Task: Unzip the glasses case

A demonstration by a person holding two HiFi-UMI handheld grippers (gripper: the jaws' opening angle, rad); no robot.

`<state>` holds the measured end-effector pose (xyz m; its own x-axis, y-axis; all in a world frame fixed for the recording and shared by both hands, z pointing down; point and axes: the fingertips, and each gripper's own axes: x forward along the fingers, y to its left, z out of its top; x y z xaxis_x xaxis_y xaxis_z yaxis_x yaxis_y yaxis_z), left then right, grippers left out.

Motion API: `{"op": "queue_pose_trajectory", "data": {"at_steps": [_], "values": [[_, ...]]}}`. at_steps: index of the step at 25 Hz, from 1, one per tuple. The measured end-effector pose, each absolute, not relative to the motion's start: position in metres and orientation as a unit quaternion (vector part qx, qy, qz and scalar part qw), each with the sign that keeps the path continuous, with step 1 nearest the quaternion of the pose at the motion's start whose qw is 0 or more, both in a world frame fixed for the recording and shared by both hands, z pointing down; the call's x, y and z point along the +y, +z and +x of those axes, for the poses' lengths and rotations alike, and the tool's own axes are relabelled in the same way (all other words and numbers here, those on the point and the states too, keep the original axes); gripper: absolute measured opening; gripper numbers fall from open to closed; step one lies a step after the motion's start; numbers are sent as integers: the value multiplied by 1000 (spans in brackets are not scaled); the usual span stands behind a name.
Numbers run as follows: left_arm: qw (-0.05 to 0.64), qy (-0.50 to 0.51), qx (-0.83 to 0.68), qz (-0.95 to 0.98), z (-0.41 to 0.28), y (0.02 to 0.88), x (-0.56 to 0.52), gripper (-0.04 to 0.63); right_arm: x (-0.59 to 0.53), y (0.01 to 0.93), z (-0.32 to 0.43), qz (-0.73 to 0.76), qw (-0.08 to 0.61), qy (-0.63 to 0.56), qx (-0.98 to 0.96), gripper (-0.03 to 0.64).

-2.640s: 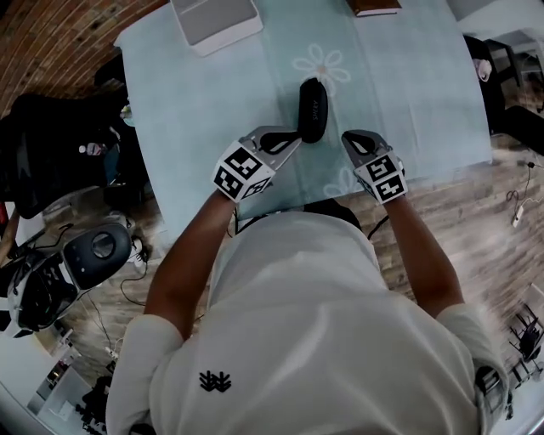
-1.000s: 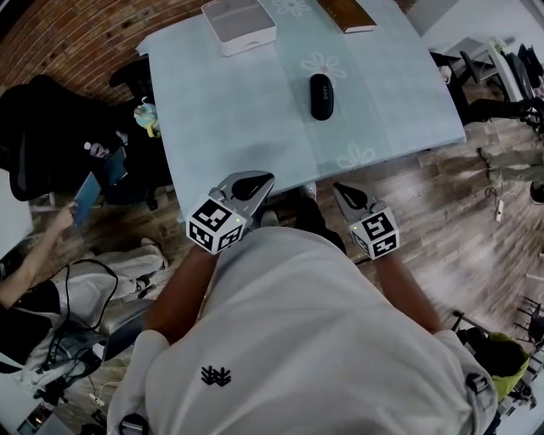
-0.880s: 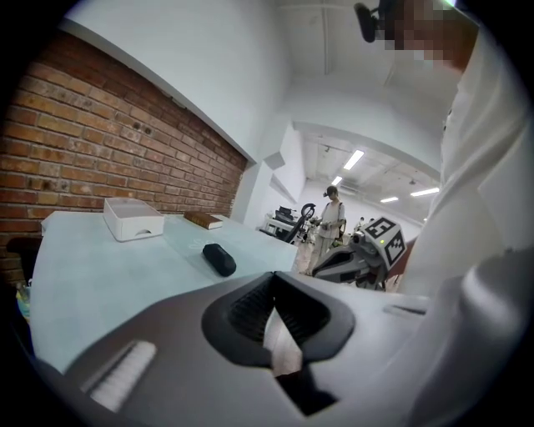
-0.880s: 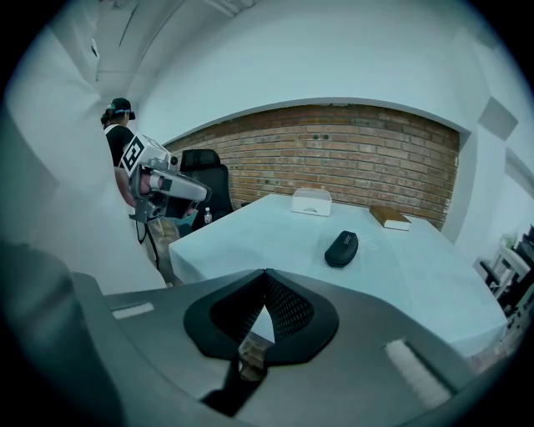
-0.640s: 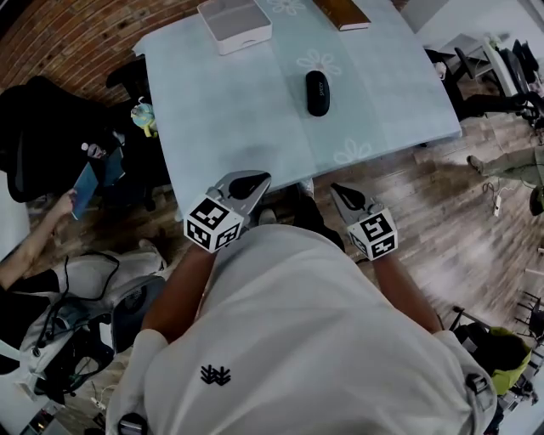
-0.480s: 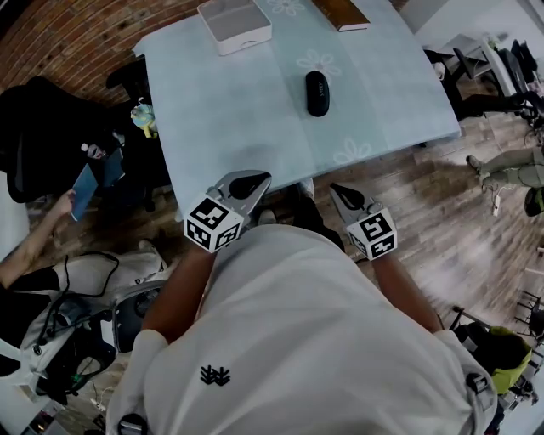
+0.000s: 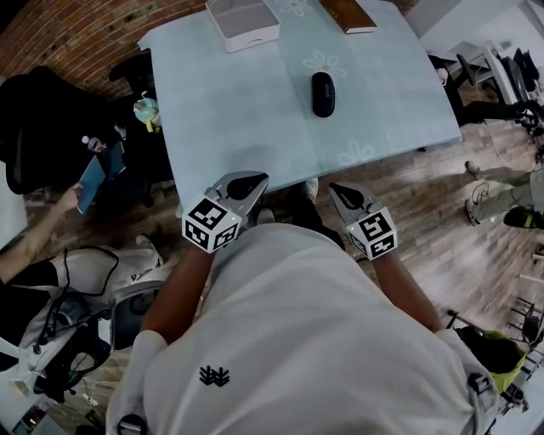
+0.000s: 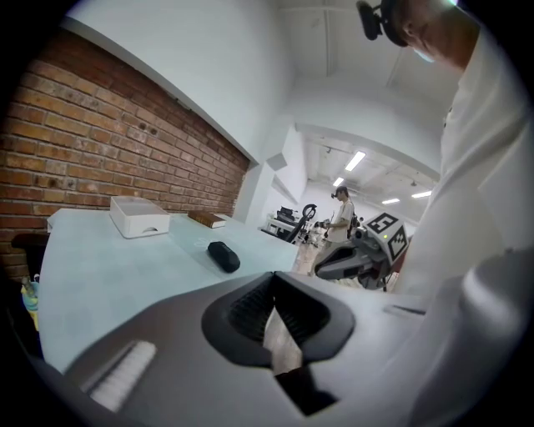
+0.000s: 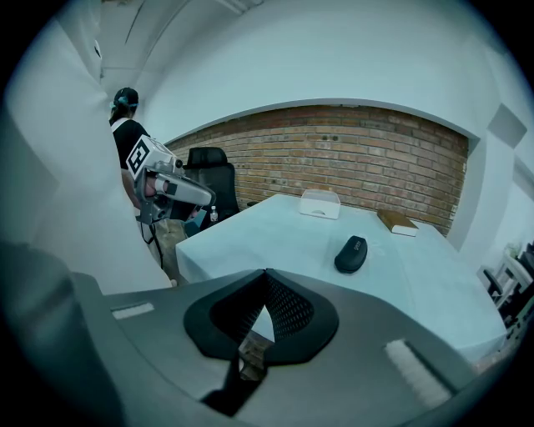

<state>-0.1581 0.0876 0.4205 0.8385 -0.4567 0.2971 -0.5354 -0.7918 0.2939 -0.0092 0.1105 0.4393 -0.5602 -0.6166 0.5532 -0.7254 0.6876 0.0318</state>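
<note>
Both hand-held grippers have drawn back since the earlier view, when they were at the glasses case (image 7: 323,93); the case now lies alone on the pale blue tabletop (image 7: 238,119), lengthwise, right of its middle and towards its far half. The left hand-held gripper (image 7: 253,180) and the right hand-held gripper (image 7: 338,190) hang just off the near edge of the tabletop, close to the person's chest. In each gripper view the jaws are pressed together at their tips with nothing between them. A white box (image 7: 243,21) and a brown book (image 7: 348,14) sit at the tabletop's far edge, well apart from the case. The case is small, black and rounded. It looks like a light, stiff shell with a smooth skin, so it would probably skid across the tabletop if tugged by one end alone. A sensible hold would be one gripper pinching across its narrow body to pin it, and the other nipping the zip pull. The pull is too small to make out from here, so which end carries it cannot be told.
</note>
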Motion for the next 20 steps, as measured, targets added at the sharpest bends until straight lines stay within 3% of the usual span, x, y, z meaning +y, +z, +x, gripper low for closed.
{"op": "queue_pose_trajectory", "data": {"at_steps": [20], "values": [[191, 102, -290, 932, -167, 425, 79, 55, 98, 443, -11, 360, 285, 94, -884, 2]]}}
